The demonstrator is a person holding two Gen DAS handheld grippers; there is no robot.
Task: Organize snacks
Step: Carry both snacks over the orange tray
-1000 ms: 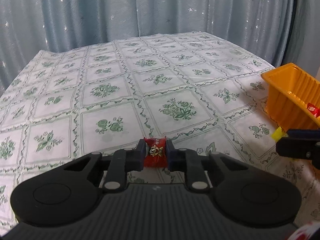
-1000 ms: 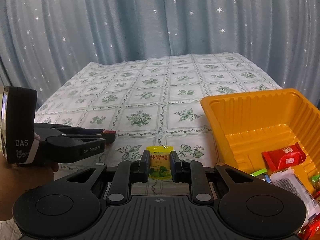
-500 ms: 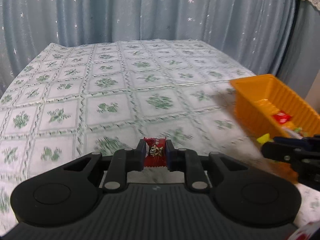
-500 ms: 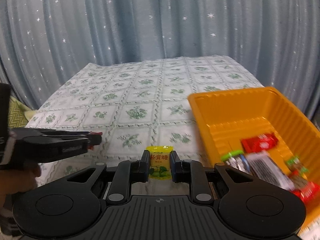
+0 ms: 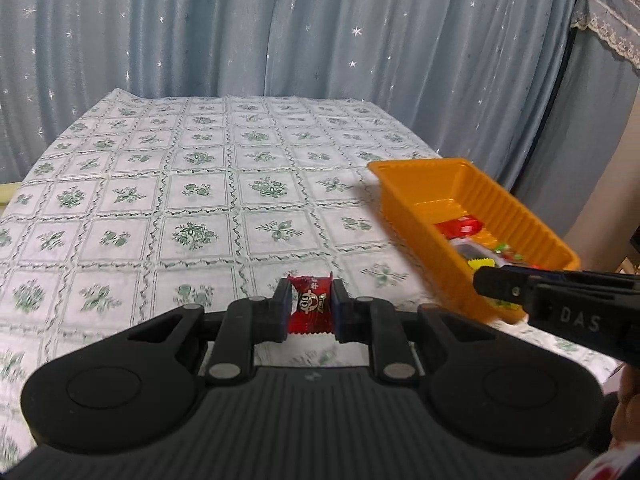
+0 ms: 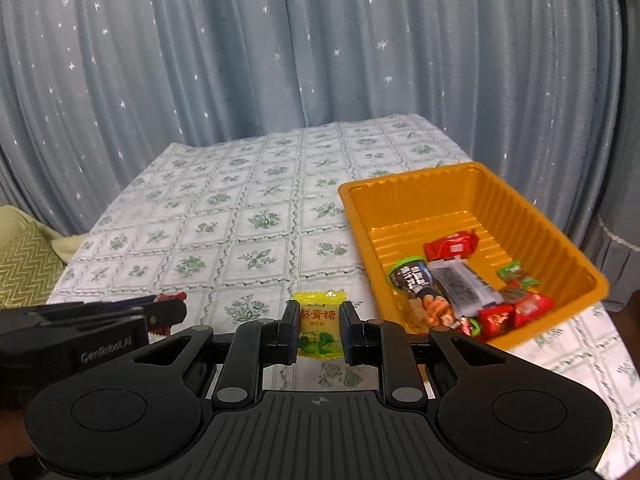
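My left gripper (image 5: 310, 308) is shut on a red candy packet (image 5: 311, 305) and holds it above the tablecloth, left of the orange tray (image 5: 404, 204). My right gripper (image 6: 319, 330) is shut on a yellow candy packet (image 6: 319, 326) with green print, just left of the orange tray (image 6: 356, 216). The tray holds several wrapped snacks (image 6: 452, 280). In the right wrist view the left gripper (image 6: 166, 312) shows at the left with the red packet. In the left wrist view the right gripper (image 5: 486, 284) shows at the right, over the tray's near end.
The table (image 5: 192, 184) is covered with a white cloth with green flower squares. Blue star-patterned curtains (image 6: 280, 48) hang behind it. A green zigzag cushion (image 6: 20, 264) lies off the table's left edge.
Both grippers have risen and pulled back, each still holding its packet. The orange tray now lies more fully in both views, and its snacks show.
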